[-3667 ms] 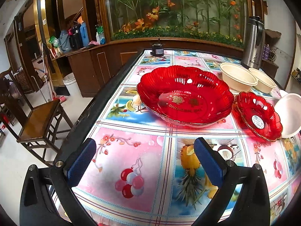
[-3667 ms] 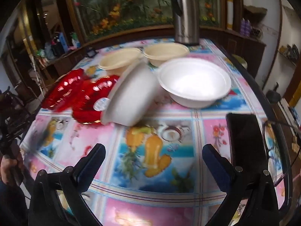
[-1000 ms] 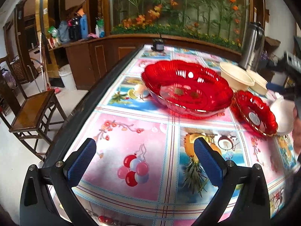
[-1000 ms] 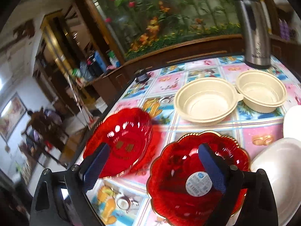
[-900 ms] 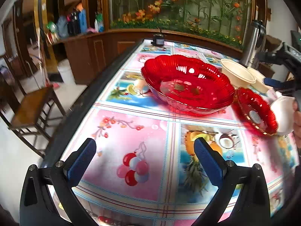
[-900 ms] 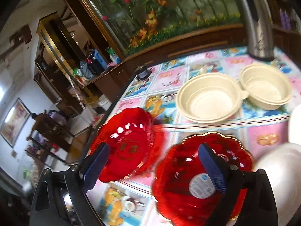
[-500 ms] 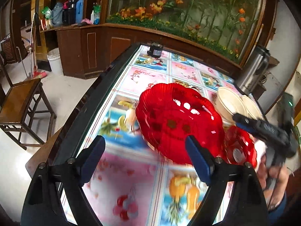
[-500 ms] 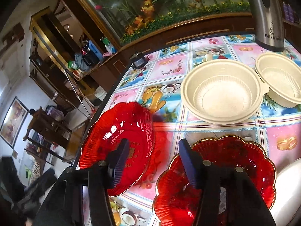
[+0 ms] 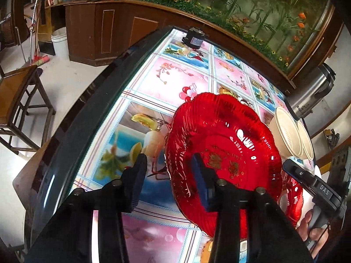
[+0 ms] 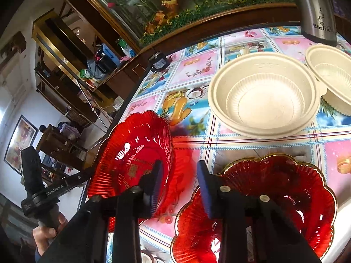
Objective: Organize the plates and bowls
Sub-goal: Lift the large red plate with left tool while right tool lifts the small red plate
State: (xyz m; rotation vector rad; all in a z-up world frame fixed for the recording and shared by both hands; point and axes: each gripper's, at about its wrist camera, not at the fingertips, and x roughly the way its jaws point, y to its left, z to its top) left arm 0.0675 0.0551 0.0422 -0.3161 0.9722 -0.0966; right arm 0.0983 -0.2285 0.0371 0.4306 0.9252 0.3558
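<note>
A large red scalloped plate (image 9: 228, 151) lies on the patterned table. My left gripper (image 9: 167, 175) straddles its left rim, one finger outside, one inside over the plate, jaws partly open with a gap. In the right wrist view the large plate (image 10: 131, 153) is at the left and a smaller red plate with a gold rim (image 10: 274, 197) lies at the lower right. My right gripper (image 10: 178, 182) sits between the two plates, jaws partly open; its left finger overlaps the large plate's right rim. Two cream bowls (image 10: 263, 96) (image 10: 333, 76) stand behind.
A steel thermos (image 10: 316, 8) stands at the back right. A small black device (image 9: 195, 39) sits at the table's far end. The table's dark edge (image 9: 87, 100) runs along the left, with a wooden chair (image 9: 15, 92) beyond it. A white bowl's rim (image 10: 342, 230) shows at the far right.
Both grippers have moved in onto the large red plate's opposite rims, and both sets of jaws have narrowed from wide open.
</note>
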